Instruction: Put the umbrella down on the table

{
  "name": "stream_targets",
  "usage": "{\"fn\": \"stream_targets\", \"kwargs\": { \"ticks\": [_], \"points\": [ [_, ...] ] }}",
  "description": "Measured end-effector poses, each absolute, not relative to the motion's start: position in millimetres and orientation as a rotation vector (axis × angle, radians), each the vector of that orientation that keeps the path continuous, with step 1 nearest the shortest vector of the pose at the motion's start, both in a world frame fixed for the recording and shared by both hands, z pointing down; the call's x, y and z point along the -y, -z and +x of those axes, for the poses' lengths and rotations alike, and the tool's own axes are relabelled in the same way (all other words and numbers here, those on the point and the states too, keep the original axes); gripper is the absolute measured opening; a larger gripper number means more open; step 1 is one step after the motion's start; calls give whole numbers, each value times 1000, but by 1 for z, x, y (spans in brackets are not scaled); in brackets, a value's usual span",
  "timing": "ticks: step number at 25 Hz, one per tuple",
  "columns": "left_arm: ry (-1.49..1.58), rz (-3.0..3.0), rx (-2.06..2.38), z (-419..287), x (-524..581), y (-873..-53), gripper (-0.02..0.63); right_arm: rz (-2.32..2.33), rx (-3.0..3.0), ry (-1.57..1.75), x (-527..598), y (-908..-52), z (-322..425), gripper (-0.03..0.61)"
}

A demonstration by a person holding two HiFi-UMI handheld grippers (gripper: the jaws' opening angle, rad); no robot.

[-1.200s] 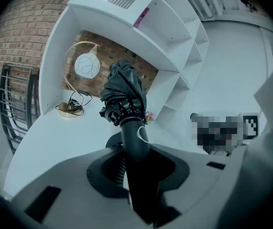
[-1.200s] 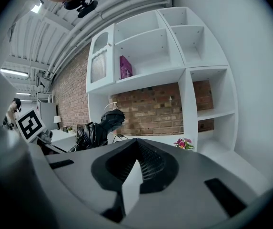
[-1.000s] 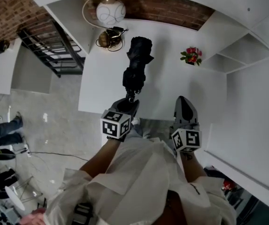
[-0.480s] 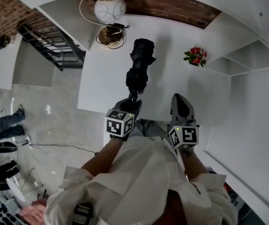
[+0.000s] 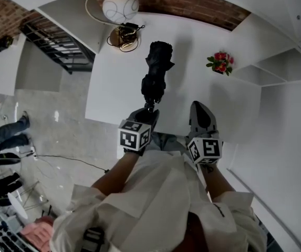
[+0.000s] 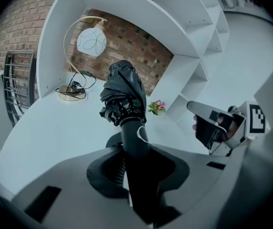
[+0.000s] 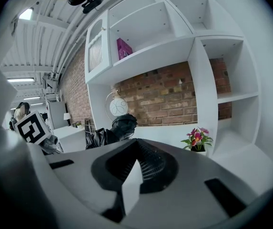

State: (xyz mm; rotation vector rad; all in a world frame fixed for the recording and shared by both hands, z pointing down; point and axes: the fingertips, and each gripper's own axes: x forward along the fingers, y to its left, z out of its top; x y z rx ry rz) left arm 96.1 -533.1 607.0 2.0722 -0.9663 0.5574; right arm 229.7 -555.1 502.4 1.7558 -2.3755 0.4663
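Observation:
A folded black umbrella (image 5: 155, 73) is held out over the white table (image 5: 113, 93), its canopy end pointing away from me. My left gripper (image 5: 147, 111) is shut on the umbrella's black handle (image 6: 135, 149), which runs up between the jaws in the left gripper view. The bunched canopy (image 6: 123, 95) stands above the tabletop; whether it touches the table I cannot tell. My right gripper (image 5: 201, 114) hangs beside it at the table's near edge, shut with nothing in it. In the right gripper view the umbrella (image 7: 111, 130) shows at the left, apart from the jaws.
A round white lamp (image 5: 120, 7) with a brass base (image 5: 122, 37) stands at the table's far left. A small pot of pink flowers (image 5: 219, 62) sits at the far right. White shelving (image 5: 281, 62) flanks the right side. Grey floor and a person's legs (image 5: 6, 130) lie to the left.
Both grippers and the umbrella have shifted slightly forward over the table. The left gripper's hold on the handle is unchanged.

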Motion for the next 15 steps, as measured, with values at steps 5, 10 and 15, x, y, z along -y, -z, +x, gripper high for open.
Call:
{"fn": "stream_targets", "kwargs": {
  "ticks": [5, 10, 15],
  "points": [
    [-593, 2037, 965, 102, 529, -626, 121, 1748, 2356, -512, 556, -520, 234, 17],
    [-644, 1990, 959, 105, 518, -652, 121, 1710, 2340, -561, 553, -545, 232, 17],
    [-684, 1951, 954, 109, 509, -681, 121, 1678, 2317, -583, 551, -573, 232, 17]
  ]
}}
